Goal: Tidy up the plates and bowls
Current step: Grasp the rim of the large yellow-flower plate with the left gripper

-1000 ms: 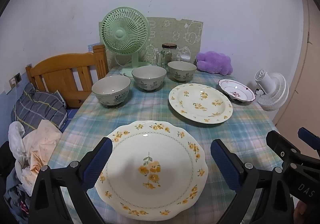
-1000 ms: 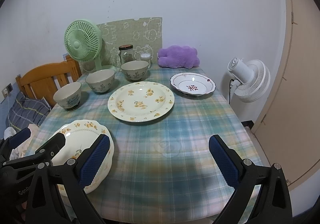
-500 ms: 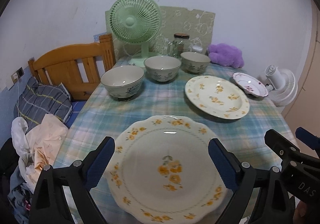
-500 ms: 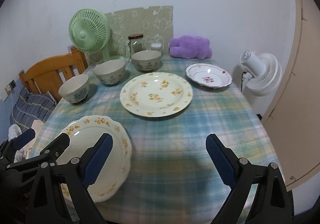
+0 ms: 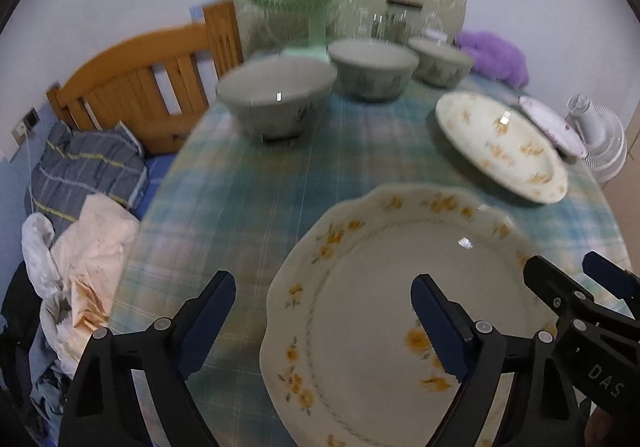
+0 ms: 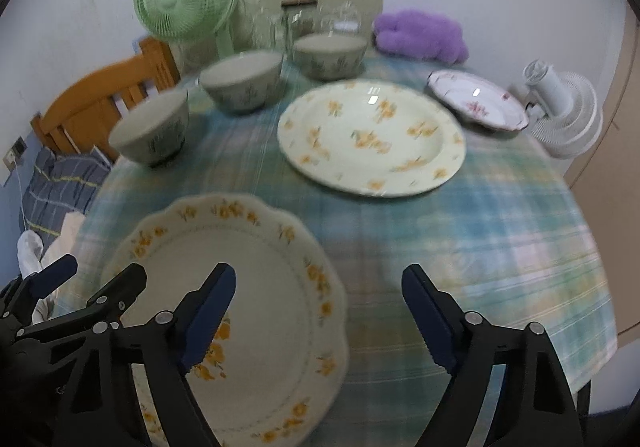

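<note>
Both grippers gaping over glossy scalloped plate; plaid cloth.

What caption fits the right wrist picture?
Open right tongs above a scalloped yellow-flower plate, three bowls behind.
</note>
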Demonstrator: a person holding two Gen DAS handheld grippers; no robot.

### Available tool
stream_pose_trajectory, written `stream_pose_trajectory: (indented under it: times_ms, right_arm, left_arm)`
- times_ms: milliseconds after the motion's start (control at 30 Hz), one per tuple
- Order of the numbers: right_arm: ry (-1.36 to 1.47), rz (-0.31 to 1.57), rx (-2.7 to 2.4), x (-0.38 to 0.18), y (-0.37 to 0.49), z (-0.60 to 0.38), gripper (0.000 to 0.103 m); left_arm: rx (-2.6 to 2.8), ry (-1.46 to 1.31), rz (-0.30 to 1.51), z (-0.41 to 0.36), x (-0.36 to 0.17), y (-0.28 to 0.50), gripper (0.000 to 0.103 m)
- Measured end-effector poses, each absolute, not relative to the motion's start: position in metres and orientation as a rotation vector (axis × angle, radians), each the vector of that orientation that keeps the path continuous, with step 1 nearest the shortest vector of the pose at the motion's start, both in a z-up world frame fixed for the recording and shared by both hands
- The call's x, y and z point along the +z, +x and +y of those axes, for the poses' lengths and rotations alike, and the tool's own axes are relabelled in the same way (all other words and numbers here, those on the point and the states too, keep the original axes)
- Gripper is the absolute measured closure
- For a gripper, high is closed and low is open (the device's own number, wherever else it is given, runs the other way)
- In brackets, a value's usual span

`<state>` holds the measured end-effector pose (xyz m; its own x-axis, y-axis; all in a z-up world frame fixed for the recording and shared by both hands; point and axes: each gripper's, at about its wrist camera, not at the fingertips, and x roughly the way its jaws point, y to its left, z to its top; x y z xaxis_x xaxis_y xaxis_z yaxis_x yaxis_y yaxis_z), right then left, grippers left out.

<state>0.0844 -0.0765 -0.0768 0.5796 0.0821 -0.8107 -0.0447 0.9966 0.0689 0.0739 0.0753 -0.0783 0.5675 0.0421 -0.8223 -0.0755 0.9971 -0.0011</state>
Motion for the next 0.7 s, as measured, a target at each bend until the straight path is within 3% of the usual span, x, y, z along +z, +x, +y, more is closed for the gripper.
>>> stream_pose_trajectory:
  times_ms: [300, 700]
  right_arm:
    - [0.041, 1.066, 0.067, -0.113, 0.099, -0.060, 0.035]
    - [0.053, 1.133, -0.006, -0.122, 0.106, -0.056, 0.037]
  left_arm:
    - [0.014, -0.035, 1.054, 0.080, -0.107, 0.089, 0.022]
    - [-0.087, -0.060, 1.104, 0.081, -0.113, 0.101, 0.030]
